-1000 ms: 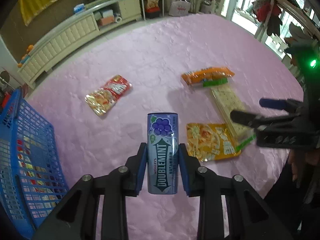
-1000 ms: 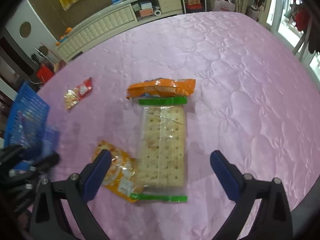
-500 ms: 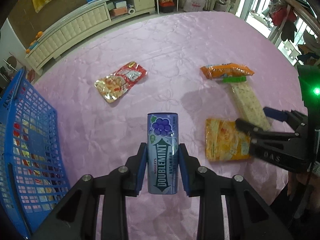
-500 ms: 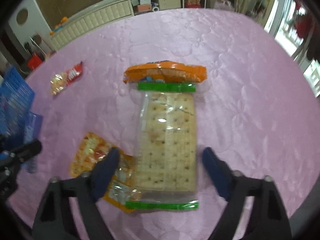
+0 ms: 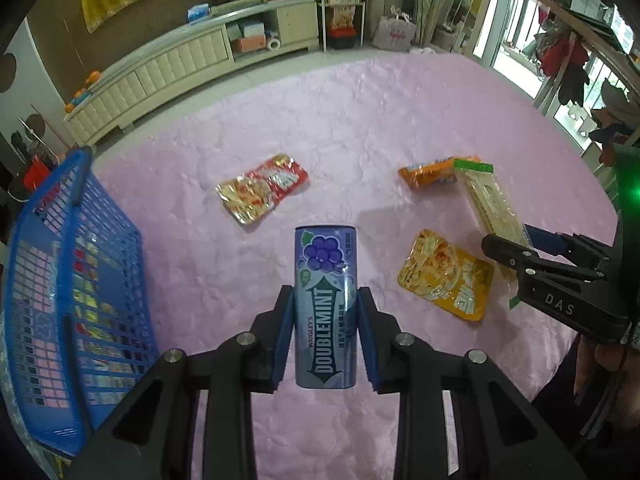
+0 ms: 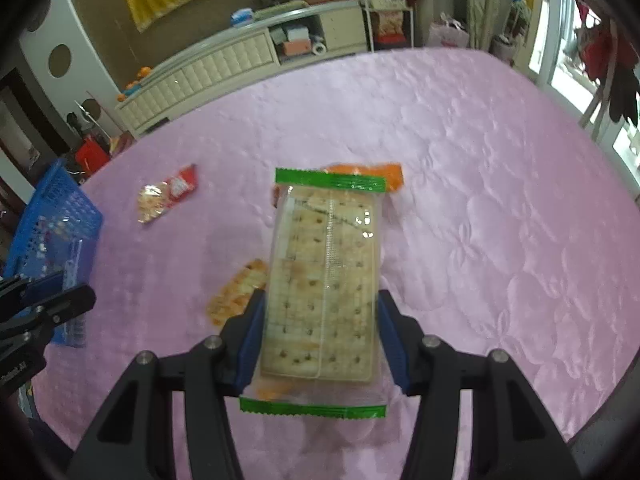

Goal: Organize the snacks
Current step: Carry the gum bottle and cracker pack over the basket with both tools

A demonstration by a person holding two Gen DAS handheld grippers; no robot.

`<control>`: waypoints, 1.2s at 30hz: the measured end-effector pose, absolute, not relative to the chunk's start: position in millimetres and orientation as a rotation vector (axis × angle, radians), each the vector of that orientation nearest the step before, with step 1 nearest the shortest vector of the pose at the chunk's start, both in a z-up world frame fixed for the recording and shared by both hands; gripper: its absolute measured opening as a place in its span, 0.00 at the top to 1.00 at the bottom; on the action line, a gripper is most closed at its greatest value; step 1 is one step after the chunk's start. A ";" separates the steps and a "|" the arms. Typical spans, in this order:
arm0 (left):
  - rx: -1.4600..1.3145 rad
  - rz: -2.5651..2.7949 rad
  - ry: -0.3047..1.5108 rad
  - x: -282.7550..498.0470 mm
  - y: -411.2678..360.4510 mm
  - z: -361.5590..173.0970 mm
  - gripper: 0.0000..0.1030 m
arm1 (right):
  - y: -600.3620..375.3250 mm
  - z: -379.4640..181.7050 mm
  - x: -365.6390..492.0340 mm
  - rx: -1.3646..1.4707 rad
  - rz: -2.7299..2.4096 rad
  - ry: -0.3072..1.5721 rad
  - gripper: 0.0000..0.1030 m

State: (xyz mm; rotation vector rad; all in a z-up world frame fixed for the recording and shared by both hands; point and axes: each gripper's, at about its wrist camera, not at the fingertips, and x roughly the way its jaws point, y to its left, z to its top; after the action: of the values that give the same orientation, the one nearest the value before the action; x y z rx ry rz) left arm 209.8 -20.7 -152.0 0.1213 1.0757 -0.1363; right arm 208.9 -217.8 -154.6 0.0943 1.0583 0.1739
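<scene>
The left gripper (image 5: pixel 325 334) pinches a gum bottle (image 5: pixel 325 304), the right gripper (image 6: pixel 320 330) pinches a cracker pack (image 6: pixel 322 284). Three packets remain; the basket (image 5: pixel 76 216) waits at nine o'clock.

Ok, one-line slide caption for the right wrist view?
Right gripper closed on a clear cracker pack above the pink tablecloth, blue basket at far left.

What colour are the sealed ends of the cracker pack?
Green, on both ends of the clear cracker pack; clearest in the right wrist view.
</scene>
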 end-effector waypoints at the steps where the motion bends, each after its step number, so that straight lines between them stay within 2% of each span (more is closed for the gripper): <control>1: 0.122 -0.134 1.067 207.8 -19.8 -147.9 0.73 | -215.6 -149.1 205.8 0.086 0.177 1.046 0.44; 17: 0.062 -0.084 0.882 147.5 36.6 -57.1 0.73 | -150.8 -65.7 174.2 0.045 0.332 0.889 0.44; 28: 0.002 -0.017 0.823 112.1 106.9 -33.4 0.73 | -94.8 -28.3 152.2 0.036 0.433 0.822 0.44; 36: -0.028 0.044 0.831 99.5 150.5 -29.2 0.73 | -41.6 -22.2 144.3 0.024 0.510 0.816 0.44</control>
State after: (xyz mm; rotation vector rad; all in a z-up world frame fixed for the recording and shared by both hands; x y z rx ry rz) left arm 99.5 150.5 -29.2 -0.0284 0.8312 0.0441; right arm 144.3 -41.6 -22.2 0.0241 0.8163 0.5097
